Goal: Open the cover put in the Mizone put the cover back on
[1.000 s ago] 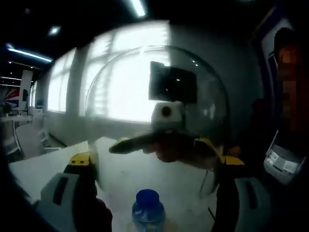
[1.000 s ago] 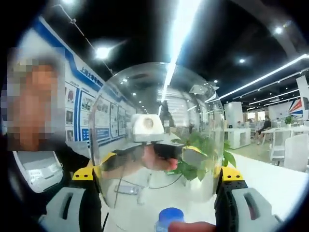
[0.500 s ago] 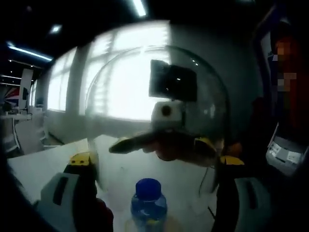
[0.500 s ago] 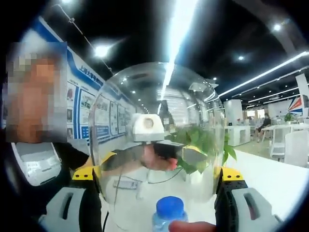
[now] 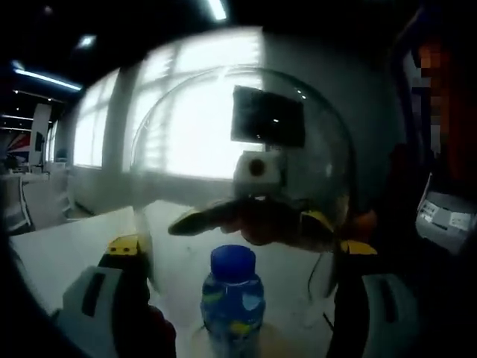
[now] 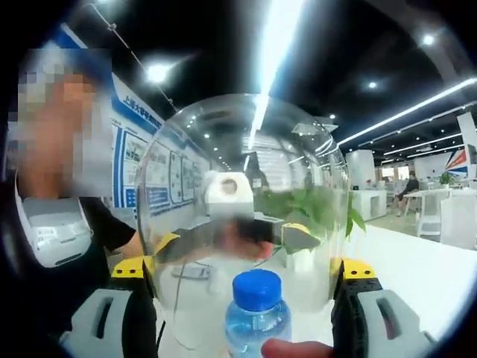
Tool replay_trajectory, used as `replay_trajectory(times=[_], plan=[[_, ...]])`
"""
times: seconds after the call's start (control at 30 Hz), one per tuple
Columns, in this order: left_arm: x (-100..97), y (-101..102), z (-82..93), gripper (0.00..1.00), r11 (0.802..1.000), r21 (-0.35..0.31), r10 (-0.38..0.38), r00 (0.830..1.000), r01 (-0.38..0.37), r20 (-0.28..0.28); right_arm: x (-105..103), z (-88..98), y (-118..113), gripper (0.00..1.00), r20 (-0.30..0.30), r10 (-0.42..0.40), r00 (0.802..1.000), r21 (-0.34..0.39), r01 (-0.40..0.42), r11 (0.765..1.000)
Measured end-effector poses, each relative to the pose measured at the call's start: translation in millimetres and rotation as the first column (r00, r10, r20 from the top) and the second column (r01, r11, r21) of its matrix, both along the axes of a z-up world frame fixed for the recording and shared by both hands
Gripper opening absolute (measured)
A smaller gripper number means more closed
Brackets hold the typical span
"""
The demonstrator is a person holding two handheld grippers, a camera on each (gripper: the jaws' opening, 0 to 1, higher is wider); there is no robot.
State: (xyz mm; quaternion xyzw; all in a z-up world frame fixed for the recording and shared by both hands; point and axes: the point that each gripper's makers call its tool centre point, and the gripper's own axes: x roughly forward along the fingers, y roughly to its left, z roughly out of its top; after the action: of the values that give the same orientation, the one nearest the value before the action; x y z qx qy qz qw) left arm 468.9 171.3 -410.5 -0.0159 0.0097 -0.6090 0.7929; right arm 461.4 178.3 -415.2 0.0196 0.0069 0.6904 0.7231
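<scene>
A: Cover (image 5: pixel 238 171)?
B: Clear dome, clamped between both grippers: the left gripper (image 5: pixel 238 298) pinches its sides, the right gripper (image 6: pixel 246 298) likewise.
A: Mizone bottle (image 5: pixel 232 298)?
B: Blue cap, pale blue body with a printed label, upright under the dome above the white table (image 5: pixel 67 253). A fingertip (image 6: pixel 294 348) shows at its base.
</scene>
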Motion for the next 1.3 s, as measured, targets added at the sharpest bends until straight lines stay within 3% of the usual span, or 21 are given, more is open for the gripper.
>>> replay_trajectory(times=[0.47, 0.6, 0.93, 1.3], plan=[[0.3, 2.2, -38.0, 0.87, 1.0, -0.02, 0.009, 1.0, -0.009, -0.003, -3.6, -37.6, 0.9, 0.91, -0.001, 0.007, 1.0, -0.016, -0.007, 1.0], [-3.1, 2.3, -48.3, 0.87, 1.0, -0.009, 0.012, 0.999, -0.012, 0.034, -7.4, -47.9, 0.7, 0.91, 0.039, 0.01, 0.999, -0.016, -0.009, 1.0], [-2.2, 1.1, -49.3, 0.87, 1.0, 0.01, 0.012, 0.999, -0.012, 0.039, -5.9, -49.1, -2.4, 0.91, 0.045, 0.009, 0.999, 0.002, -0.009, 1.0], [1.1, -1.5, -70.5, 0.87, 0.999, 0.042, 0.021, 0.999, -0.022, 0.024, -0.4, -69.7, -3.9, 0.91, 0.033, 0.017, 0.999, -0.023, -0.016, 1.0]])
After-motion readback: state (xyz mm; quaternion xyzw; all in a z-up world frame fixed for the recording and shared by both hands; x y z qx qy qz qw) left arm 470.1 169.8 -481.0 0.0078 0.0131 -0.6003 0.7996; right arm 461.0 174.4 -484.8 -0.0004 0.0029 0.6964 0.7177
